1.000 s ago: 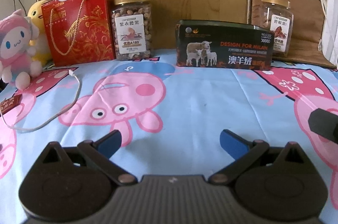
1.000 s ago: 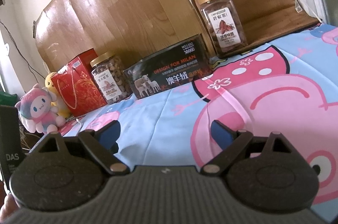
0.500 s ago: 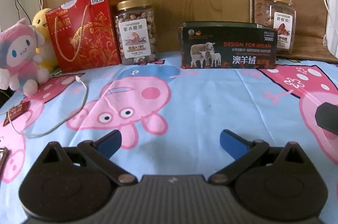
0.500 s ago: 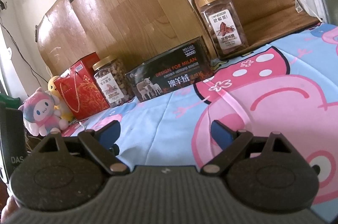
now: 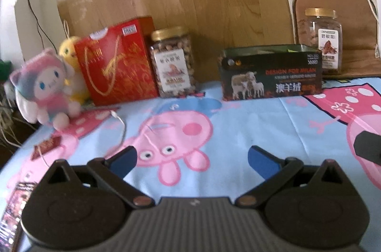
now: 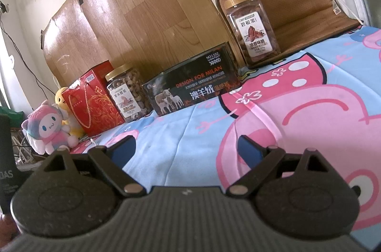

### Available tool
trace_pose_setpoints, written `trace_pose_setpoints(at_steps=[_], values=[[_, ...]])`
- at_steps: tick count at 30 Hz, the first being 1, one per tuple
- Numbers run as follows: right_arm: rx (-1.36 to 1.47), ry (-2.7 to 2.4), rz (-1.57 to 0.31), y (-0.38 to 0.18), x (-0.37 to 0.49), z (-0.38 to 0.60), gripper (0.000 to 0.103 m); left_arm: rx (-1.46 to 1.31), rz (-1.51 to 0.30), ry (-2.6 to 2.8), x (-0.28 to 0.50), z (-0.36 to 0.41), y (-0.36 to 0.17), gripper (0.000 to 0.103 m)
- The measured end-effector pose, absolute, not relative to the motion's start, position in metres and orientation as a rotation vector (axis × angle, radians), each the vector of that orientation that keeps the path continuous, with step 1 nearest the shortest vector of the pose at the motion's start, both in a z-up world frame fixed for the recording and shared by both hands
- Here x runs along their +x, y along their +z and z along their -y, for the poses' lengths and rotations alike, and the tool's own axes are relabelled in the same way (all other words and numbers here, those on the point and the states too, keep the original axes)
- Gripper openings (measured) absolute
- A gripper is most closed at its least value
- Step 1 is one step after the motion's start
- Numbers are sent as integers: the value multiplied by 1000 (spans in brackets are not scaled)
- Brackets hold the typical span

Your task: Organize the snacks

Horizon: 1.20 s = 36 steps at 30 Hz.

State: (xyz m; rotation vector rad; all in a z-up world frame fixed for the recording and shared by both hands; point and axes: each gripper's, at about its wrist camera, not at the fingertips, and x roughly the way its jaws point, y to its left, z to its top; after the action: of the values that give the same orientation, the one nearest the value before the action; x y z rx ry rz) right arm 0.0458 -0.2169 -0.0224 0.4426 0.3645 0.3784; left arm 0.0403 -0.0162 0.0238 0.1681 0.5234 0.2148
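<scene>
My left gripper point(image 5: 192, 158) and right gripper point(image 6: 183, 148) both hang released, blue pads spread over the cartoon-printed bedsheet point(image 5: 250, 114), holding nothing. Only the left view shows a thin cord point(image 5: 120, 126) and the dark box's point(image 5: 271, 72) open top. At the far edge, left to right: plush toy point(image 6: 46, 130), glossy red gift box point(image 5: 114, 66), gold-lidded nut jar point(image 5: 172, 61), dark box, pecan jar point(image 6: 253, 28) on a brown mat.

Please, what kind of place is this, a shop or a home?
Most likely a home, probably a bedroom. The snacks stand on a cartoon pig bedsheet, soft toys sit at its edge, and a wooden board like a headboard leans against the wall.
</scene>
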Motion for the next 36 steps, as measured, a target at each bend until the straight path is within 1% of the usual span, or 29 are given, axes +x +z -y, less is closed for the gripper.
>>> trace_pose_setpoints(at_steps=[10, 27, 36], values=[[442, 379, -364, -22, 45, 217, 94, 177, -476, 237, 32, 20, 32, 103], [443, 378, -364, -22, 45, 217, 94, 130, -680, 173, 42, 17, 19, 103], [444, 378, -364, -23, 45, 217, 94, 120, -724, 161, 45, 15, 14, 103]])
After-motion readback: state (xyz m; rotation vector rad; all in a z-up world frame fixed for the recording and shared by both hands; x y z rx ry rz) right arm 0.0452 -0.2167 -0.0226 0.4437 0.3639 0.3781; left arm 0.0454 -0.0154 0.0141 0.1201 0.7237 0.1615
